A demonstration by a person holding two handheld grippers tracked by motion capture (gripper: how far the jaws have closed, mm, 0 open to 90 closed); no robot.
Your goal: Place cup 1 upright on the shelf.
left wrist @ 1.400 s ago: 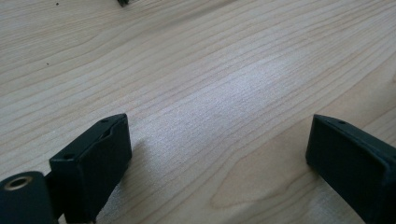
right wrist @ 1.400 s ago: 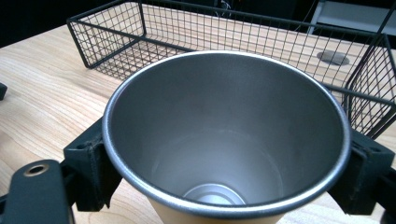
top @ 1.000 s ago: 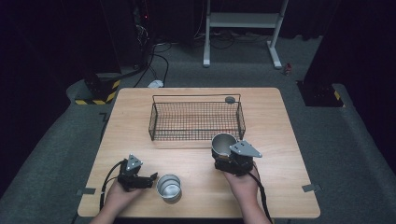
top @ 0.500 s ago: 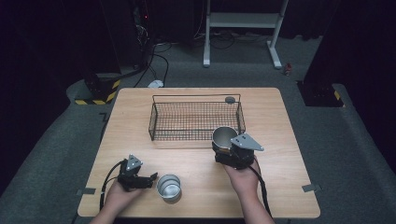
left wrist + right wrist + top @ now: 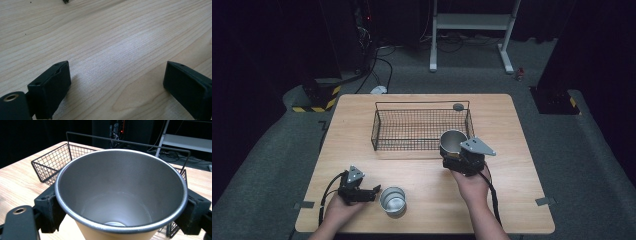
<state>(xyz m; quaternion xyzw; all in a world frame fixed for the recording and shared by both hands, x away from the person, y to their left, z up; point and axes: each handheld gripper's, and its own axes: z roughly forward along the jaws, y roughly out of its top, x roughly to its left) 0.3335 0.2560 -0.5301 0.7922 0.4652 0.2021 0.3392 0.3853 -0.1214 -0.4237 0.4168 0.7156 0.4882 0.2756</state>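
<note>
From the high view, a wooden surface is seen with a black wire basket standing toward its far edge, about midway between the side edges. A small dark round object lies just beyond the basket's far right corner. The right claw is held by a hand at the basket's near right corner, and a metal cup is gripped upright between its jaws, just at the basket's near rim; whether the cup is over the basket or just outside it cannot be told. The left claw is held low near the near left corner of the surface, pointed toward the right edge. A second metal cup stands upright on the surface right at the tips of this claw, near the near edge.

In the left gripper view, the left claw is seen spread wide, with only bare wood grain between its two black jaws.

In the right gripper view, the right claw is closed on the cup, one jaw pressed to each side of its wall below the rim. The cup's mouth is turned up and its grey inside is seen down to the bottom. The wire basket is seen behind the cup, its mesh wall showing at both sides.
</note>
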